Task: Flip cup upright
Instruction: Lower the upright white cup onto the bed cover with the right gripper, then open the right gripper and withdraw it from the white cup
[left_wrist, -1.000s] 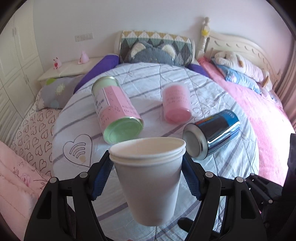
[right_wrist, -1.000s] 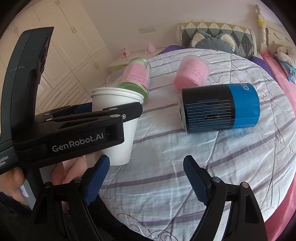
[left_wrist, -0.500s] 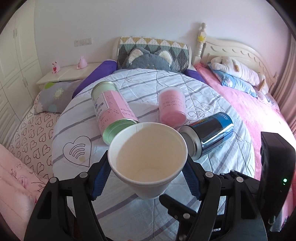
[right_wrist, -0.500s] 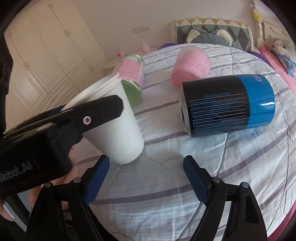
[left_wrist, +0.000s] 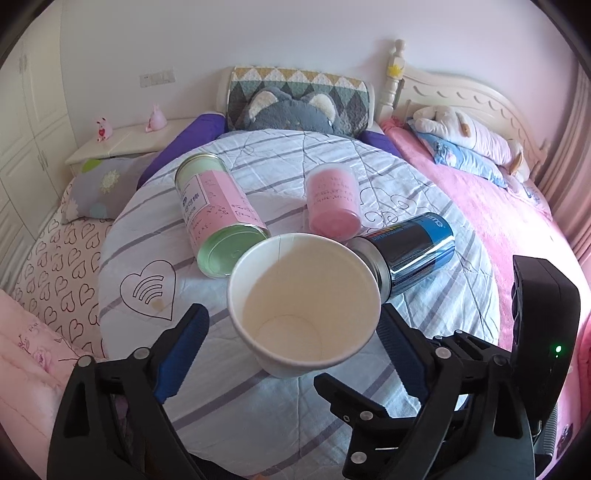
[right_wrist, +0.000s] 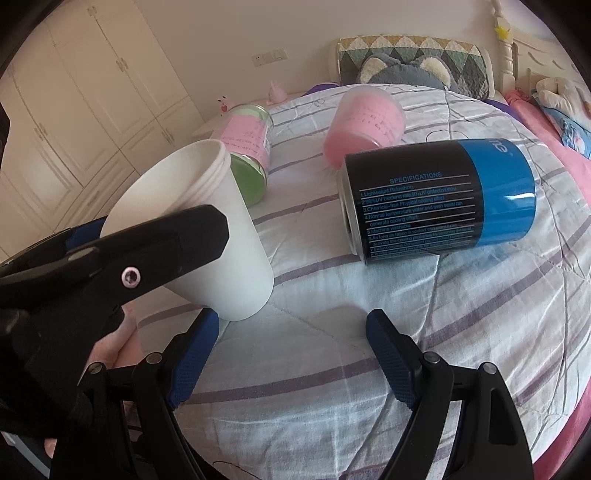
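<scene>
A white paper cup (left_wrist: 303, 306) stands mouth up on the striped round table (left_wrist: 258, 417), leaning towards the left gripper. In the right wrist view the cup (right_wrist: 221, 243) tilts to the left, its base on the cloth. My left gripper (left_wrist: 291, 350) is open, its blue pads apart from the cup's sides; one black finger (right_wrist: 147, 251) crosses in front of the cup. My right gripper (right_wrist: 288, 354) is open and empty, low over the cloth just right of the cup's base.
Three containers lie on their sides behind the cup: a pink-and-green tin (left_wrist: 218, 218), a pink tub (left_wrist: 334, 206) and a black-and-blue can (left_wrist: 413, 251). Beds surround the table; a nightstand (left_wrist: 114, 146) and wardrobe (right_wrist: 85, 107) stand at the left.
The left gripper has opened off the cup and tipped to look down into it. The cup now rests on the cloth. The right gripper moved a little closer.
</scene>
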